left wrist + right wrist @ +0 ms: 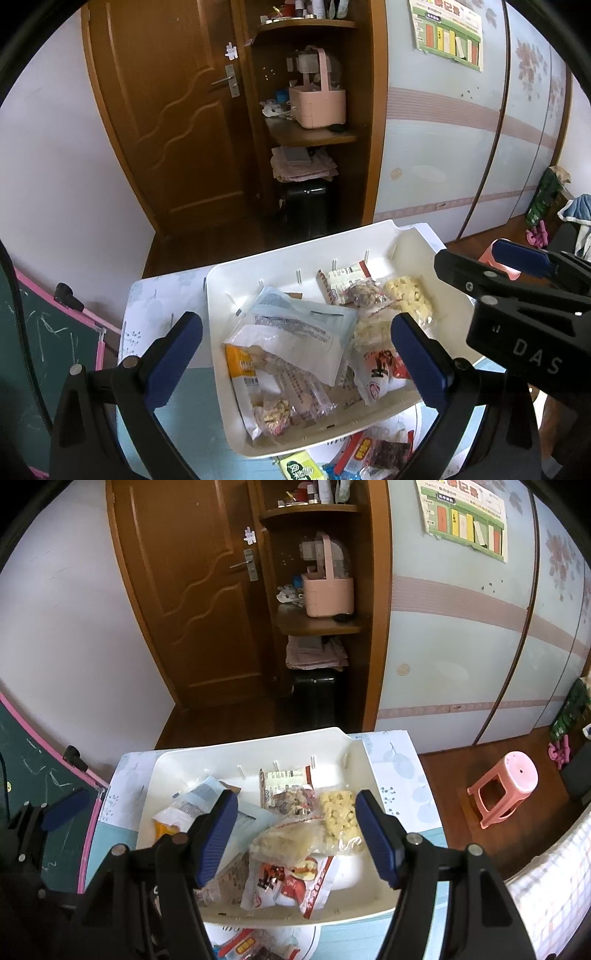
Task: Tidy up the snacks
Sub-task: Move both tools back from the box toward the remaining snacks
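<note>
A white plastic bin (280,258) (258,749) sits on the small table and holds several snack packs: a pale blue-white bag (303,332), an orange-labelled pack (240,373), a red and white bag (380,373) (284,882) and a clear bag of yellow puffs (406,295) (340,819). My left gripper (295,365) is open and empty above the bin. My right gripper (295,838) is open and empty above the bin's right half. More snack packs (354,458) (251,945) lie on the table in front of the bin.
The table (162,306) has a leaf-patterned cover. A green chalkboard with a pink frame (44,332) stands at the left. A pink stool (506,786) stands on the wooden floor at the right. A door and shelves lie behind.
</note>
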`<state>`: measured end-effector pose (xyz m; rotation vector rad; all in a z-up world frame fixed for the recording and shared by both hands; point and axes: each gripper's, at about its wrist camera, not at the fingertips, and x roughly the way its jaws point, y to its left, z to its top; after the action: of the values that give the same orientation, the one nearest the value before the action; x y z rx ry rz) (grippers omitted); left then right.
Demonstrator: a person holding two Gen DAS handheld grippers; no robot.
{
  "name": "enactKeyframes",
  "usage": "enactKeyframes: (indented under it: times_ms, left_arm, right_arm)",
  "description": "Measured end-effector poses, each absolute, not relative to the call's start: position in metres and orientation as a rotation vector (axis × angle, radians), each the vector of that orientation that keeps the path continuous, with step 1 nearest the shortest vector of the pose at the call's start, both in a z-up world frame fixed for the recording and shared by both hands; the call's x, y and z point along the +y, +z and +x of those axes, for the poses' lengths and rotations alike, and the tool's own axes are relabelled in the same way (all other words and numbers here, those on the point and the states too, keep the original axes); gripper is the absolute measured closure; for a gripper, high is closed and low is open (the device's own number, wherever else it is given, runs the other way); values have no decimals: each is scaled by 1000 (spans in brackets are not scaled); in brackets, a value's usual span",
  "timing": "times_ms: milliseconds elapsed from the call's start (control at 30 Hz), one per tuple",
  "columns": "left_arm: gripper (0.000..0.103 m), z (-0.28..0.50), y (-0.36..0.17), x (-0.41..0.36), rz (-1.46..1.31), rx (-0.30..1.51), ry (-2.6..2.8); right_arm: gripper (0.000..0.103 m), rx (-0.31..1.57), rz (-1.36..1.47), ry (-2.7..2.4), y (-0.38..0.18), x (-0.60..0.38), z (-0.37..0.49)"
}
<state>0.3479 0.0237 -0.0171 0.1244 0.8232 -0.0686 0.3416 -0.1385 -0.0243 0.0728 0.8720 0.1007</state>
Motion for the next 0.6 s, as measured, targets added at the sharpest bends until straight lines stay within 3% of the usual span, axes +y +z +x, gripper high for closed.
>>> enactKeyframes:
  times_ms: [600]
  left_arm:
    - [1, 263, 29, 36, 126, 765, -94]
  right_arm:
    - [36, 816, 99, 128, 17, -146, 261]
